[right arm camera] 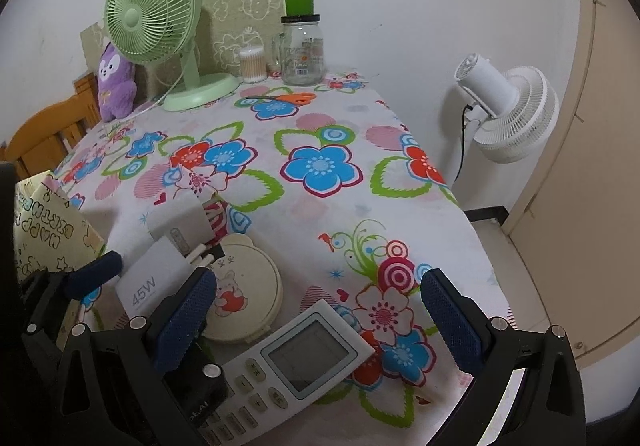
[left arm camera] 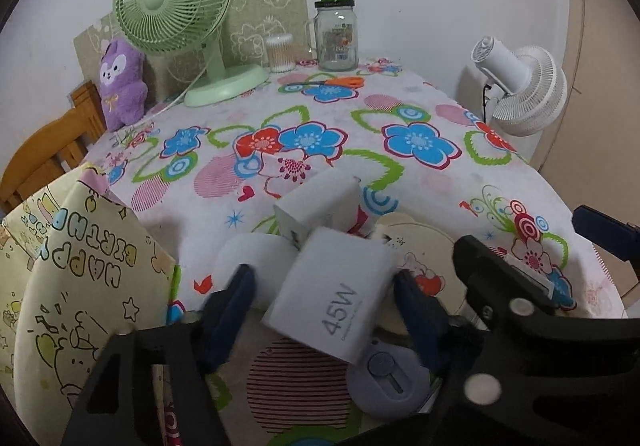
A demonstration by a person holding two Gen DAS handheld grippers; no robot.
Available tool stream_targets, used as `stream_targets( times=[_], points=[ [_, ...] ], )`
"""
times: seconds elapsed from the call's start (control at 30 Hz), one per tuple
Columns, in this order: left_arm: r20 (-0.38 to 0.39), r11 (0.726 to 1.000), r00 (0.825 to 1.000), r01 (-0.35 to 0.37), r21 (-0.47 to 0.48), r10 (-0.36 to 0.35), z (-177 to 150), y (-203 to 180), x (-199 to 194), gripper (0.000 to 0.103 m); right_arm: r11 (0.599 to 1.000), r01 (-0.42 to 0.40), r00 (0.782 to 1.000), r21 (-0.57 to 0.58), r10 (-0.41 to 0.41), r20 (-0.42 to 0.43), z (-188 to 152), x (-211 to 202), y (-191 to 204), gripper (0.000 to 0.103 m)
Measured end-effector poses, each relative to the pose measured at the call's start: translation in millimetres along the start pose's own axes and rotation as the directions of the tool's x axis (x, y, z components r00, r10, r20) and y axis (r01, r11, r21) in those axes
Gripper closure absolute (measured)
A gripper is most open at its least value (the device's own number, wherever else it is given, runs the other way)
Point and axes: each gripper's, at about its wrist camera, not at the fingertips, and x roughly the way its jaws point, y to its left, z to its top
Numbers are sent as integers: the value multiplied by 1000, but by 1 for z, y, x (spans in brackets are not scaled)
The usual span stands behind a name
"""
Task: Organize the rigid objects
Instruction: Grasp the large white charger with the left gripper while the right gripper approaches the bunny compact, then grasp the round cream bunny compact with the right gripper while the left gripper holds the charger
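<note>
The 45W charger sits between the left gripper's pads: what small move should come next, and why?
Probably finish closing: the left gripper has its pads on both sides of the charger, one pad at its edge, the other apparently just clear. Then lift.

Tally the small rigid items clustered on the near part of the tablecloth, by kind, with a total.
White charger blocks: 2, the 45W charger and a second charger behind it.
Round cream case: 1.
Remote control: 1.
Grey round gadget: 1.
Total: 5.
</note>
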Motion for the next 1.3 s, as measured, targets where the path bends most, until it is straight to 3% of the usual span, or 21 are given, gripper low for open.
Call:
stream_targets(
  times=[0.27,0.83,1.07,1.3],
  points=[
    [0,999,1000,25,-35,-25,-3,8,-4,48,1000,-19,1000,-19,18,-11,2,3,4,0],
    [-31,996,998,-47,-69,45,-23,26,-13,49,982,-90,989,-164,69,-131,5,26,42,0],
    [-20,996,998,-65,-59,64,-25,25,-11,49,981,-66,985,-183,35,-169,8,39,50,0],
    [-19,995,998,-61,-79,60,-23,27,-9,49,985,-101,971,-141,67,-230,10,52,49,0]
  ],
)
